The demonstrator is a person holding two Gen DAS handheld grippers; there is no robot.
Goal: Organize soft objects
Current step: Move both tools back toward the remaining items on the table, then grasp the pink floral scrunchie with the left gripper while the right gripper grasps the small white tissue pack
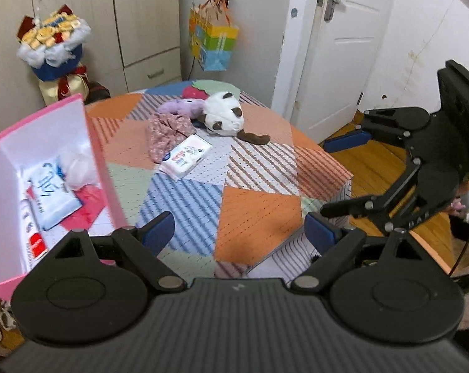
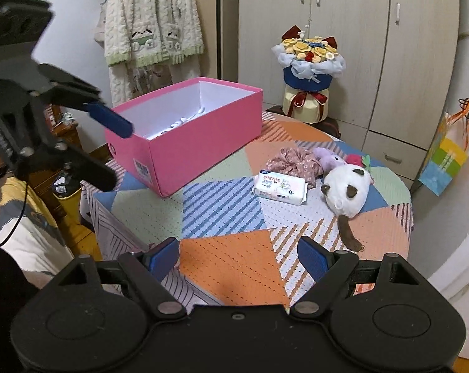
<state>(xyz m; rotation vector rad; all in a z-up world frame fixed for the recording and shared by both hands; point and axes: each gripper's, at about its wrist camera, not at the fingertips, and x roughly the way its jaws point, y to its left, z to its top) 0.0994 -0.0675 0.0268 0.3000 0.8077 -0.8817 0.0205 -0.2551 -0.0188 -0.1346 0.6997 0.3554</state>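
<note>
Four soft things lie loose on the bench point(image 2: 234, 267), in a cluster on its far right side: a wipes pack point(image 2: 280, 187), a floral cloth point(image 2: 296, 163) just behind it, a purple plush point(image 2: 327, 158) touching the cloth, and a panda plush point(image 2: 348, 191) lying on its side, its brown tail trailing toward the near edge. On the left stands the pink box point(image 2: 197, 143), open-topped, already holding a tissue pack point(image 1: 54, 193), a white crumpled wad and some red sheet.

Both tools hover above the near edge with nothing held. On the left gripper point(image 1: 240, 233) the fingers are spread wide; the right gripper point(image 2: 239, 256) likewise has its fingers spread wide and empty.

My judgement is that the wipes pack is the likely next pick, being nearest and flattest. The risks: its slick wrapper may slip from a shallow pinch, and since it touches the cloth, fingers that close too far back could drag the fabric along. The panda is bulky and limp; a grip on the tail alone could let it swing and knock the box wall. The two grippers sit near each other, so crossing paths over the box could make them collide.
</note>
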